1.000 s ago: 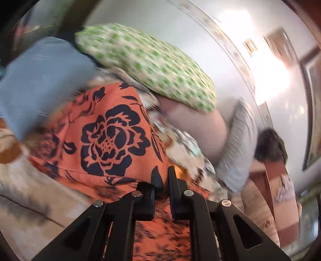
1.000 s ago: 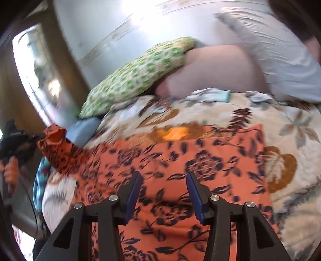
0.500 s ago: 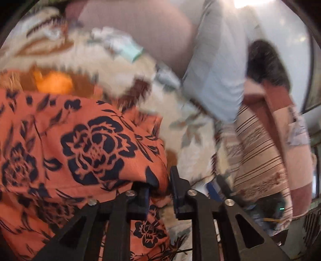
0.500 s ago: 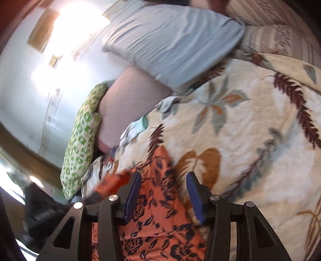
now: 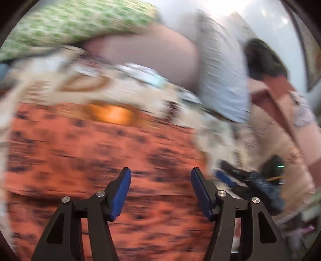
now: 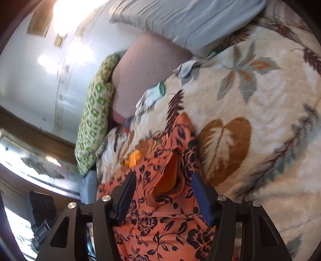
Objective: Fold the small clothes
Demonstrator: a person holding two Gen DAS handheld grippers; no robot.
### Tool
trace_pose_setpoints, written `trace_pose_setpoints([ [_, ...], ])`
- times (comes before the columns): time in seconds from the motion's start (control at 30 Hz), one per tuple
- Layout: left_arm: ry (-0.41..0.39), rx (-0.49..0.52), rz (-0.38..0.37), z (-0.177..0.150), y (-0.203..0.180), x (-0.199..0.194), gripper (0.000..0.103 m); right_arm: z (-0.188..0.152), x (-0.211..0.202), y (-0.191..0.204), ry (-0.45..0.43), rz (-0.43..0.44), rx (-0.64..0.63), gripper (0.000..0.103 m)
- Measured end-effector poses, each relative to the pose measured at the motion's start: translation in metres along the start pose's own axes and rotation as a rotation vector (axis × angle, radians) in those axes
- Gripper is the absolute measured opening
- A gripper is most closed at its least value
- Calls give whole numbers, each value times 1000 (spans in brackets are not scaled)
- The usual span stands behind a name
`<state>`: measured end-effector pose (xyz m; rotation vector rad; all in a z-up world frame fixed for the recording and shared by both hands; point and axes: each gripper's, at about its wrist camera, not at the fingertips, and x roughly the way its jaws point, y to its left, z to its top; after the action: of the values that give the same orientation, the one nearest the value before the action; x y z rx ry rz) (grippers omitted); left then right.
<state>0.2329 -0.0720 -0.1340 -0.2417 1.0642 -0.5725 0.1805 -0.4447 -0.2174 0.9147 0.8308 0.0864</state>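
An orange garment with dark blue flowers (image 5: 96,152) lies on the cream leaf-print blanket (image 6: 260,112). In the blurred left wrist view it fills the lower left. My left gripper (image 5: 160,180) is open and empty just above it. In the right wrist view the garment (image 6: 160,224) lies below my right gripper (image 6: 163,185), which is open and empty, its jaws either side of a raised fold showing the plain orange inside (image 6: 169,176).
A green-patterned pillow (image 6: 94,120), a pink pillow (image 6: 146,68) and a grey-blue pillow (image 6: 190,18) line the wall. Small pale clothes (image 6: 152,96) lie by the pink pillow. The other gripper (image 5: 250,180) shows at the right in the left wrist view.
My left gripper has let go of the orange garment and opened wide. The garment's folded part now lies on the rest. The right gripper has shifted a little over the fold.
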Motion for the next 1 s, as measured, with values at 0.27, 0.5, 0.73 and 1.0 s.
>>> trace_pose_setpoints([
  [0.27, 29, -178, 212, -18, 112, 9, 63, 11, 59, 1, 85, 20, 23, 61],
  [0.5, -3, -181, 125, -40, 137, 23, 63, 15, 83, 9, 70, -114, -108, 11],
  [0.73, -7, -186, 65, -37, 146, 18, 63, 28, 56, 47, -152, -219, -356, 8],
  [1.0, -33, -167, 36, -34, 147, 4, 63, 36, 40, 20, -148, -321, -250, 10],
])
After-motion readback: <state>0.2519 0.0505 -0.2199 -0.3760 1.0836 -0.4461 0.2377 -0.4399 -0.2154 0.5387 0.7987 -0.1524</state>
